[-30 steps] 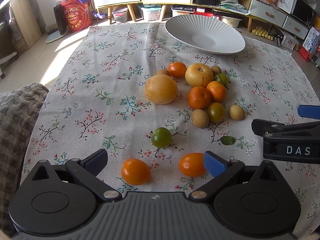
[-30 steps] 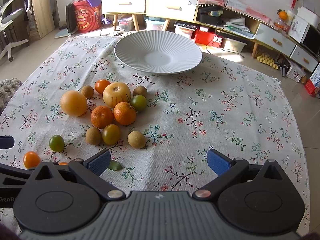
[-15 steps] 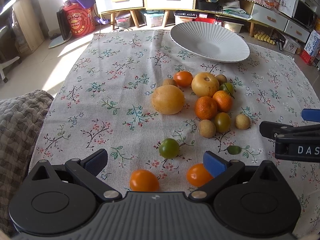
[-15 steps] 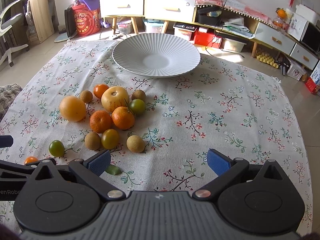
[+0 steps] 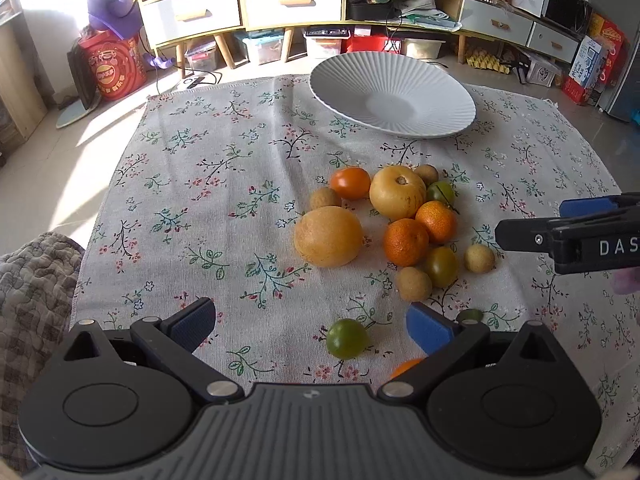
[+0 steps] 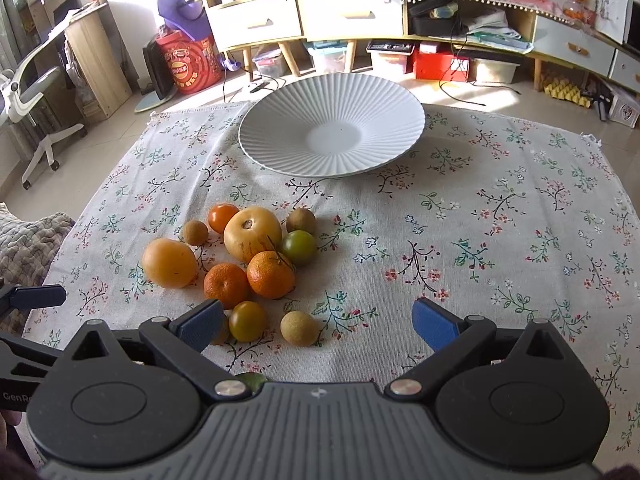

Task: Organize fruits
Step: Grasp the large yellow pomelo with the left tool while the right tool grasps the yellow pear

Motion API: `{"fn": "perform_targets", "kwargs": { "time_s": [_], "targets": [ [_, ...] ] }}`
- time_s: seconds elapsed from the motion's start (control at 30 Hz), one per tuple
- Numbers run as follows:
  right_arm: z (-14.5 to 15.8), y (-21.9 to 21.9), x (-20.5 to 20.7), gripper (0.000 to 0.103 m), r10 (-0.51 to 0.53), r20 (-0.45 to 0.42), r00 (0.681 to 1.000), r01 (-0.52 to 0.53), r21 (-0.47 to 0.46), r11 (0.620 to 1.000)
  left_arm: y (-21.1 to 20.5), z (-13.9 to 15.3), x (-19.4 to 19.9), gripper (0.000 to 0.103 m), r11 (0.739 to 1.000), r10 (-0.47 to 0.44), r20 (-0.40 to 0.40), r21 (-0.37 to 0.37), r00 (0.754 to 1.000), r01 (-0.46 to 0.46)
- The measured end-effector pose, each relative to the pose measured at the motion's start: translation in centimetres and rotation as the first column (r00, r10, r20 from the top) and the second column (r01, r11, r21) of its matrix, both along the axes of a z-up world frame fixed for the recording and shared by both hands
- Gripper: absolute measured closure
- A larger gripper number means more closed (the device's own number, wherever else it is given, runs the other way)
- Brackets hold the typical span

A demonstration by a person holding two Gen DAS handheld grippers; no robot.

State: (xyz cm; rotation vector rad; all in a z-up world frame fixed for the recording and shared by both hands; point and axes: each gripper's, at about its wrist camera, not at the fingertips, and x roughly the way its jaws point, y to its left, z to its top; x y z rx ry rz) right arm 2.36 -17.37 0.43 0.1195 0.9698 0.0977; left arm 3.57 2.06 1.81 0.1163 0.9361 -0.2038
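Note:
A white ribbed plate point(image 5: 394, 98) stands empty at the far side of the floral cloth; it also shows in the right wrist view point(image 6: 332, 134). A cluster of fruit lies mid-table: a large yellow fruit point(image 5: 328, 236), a pale round fruit point(image 5: 397, 191), two oranges point(image 5: 406, 242), small brown and green ones. A green tomato point(image 5: 346, 338) lies between my left gripper's point(image 5: 312, 322) open fingers. My right gripper point(image 6: 318, 320) is open and empty just short of a brown fruit point(image 6: 299, 328).
An orange tomato point(image 5: 405, 368) is half hidden under the left gripper's right finger. A quilted blanket point(image 5: 32, 280) lies at the table's left edge. Cabinets, boxes and a chair stand beyond the table.
Both grippers moved forward toward the fruit cluster and plate. The two orange tomatoes near the left gripper slid under its body; one is out of sight.

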Motion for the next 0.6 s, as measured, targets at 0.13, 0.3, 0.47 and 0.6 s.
{"fn": "perform_targets", "kwargs": {
  "time_s": [0.13, 0.3, 0.47, 0.6],
  "targets": [
    [-0.2, 0.1, 1.1, 0.005, 0.034, 0.025, 0.999, -0.035, 0.051, 0.998, 0.0, -0.1, 1.3, 0.004, 0.999, -0.030, 0.049, 0.036, 0.998, 0.028],
    [-0.5, 0.3, 2.6, 0.014, 0.067, 0.066, 0.996, -0.075, 0.132, 0.988, 0.4, -0.7, 3.5, 0.004, 0.999, -0.040, 0.007, -0.001, 0.999, 0.040],
    [-0.9, 0.4, 4.2, 0.029, 0.088, 0.046, 0.995, -0.096, 0.193, 0.976, 0.6, -1.2, 5.0, 0.011, 0.995, -0.057, -0.006, -0.085, 0.998, 0.056],
    [-1.7, 0.4, 5.1, 0.036, 0.086, 0.006, 0.996, -0.085, 0.233, 0.969, 0.5, -2.1, 6.0, 0.022, 0.989, -0.061, -0.036, -0.134, 0.998, 0.055]
  ]
}}
